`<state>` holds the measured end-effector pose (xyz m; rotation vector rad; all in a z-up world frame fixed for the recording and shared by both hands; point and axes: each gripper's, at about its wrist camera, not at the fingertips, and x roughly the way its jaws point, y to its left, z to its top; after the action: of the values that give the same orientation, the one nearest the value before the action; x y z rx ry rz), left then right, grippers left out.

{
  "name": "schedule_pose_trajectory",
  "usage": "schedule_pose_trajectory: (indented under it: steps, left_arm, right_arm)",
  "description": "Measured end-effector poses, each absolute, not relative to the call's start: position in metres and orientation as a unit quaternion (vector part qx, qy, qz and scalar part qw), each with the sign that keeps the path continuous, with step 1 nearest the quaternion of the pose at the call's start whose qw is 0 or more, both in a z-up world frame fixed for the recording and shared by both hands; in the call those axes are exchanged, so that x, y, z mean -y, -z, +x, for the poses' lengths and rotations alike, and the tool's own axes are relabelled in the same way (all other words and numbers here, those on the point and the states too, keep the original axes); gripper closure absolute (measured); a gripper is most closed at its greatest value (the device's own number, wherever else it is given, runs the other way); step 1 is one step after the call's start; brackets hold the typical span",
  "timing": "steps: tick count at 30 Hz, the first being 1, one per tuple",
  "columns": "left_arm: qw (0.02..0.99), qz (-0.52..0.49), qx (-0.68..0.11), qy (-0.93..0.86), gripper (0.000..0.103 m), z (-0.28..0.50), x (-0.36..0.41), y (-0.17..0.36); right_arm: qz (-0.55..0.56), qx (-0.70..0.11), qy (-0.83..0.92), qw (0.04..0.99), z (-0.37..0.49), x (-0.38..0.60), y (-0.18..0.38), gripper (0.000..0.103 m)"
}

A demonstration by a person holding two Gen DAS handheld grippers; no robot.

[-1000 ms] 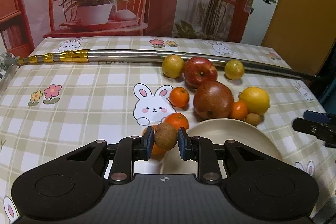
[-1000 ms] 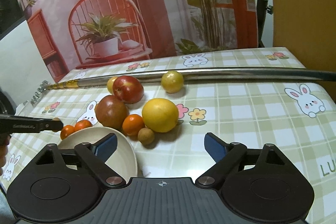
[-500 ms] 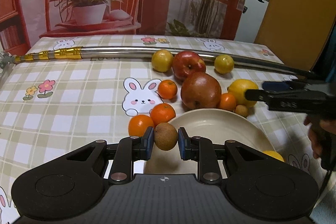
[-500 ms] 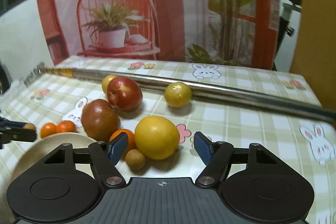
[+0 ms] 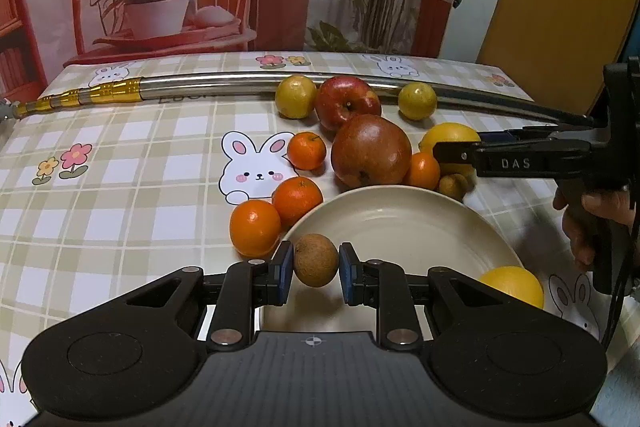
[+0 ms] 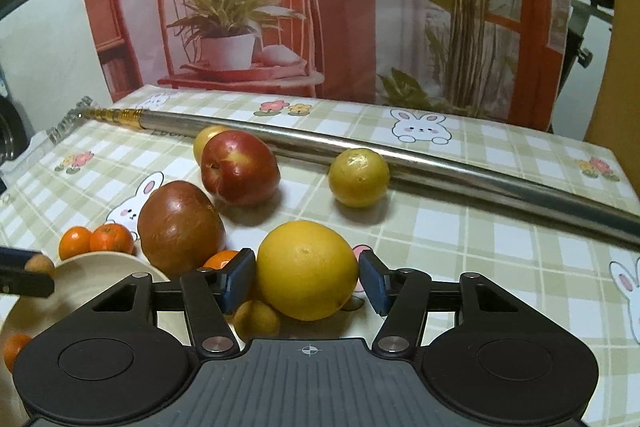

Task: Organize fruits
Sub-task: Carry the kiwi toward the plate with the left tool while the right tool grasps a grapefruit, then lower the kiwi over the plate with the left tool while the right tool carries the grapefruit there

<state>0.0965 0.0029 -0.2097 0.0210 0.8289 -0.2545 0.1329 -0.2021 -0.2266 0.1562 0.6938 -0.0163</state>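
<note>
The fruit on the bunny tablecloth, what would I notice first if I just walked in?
Probably the small brown fruit pinched in the left gripper over the near edge of the cream plate. Next, the big yellow citrus sitting between the open fingers of the right gripper. Behind the fruit pile, a long shiny metal pole lies across the table.
</note>
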Motion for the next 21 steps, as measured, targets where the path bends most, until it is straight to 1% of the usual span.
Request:
schedule_pose_trajectory:
  steps: [8, 21]
  left_arm:
    - [0.904, 0.012, -0.41, 0.123, 0.077, 0.096, -0.003, 0.214]
    - [0.894, 0.014, -0.429, 0.124, 0.077, 0.094, -0.005, 0.225]
  right_arm:
    - [0.116, -0.337, 0.01, 0.934, 0.131, 0.21, 0.23, 0.051]
    - [0.201, -0.322, 0.043, 0.924, 0.089, 0.219, 0.231, 0.052]
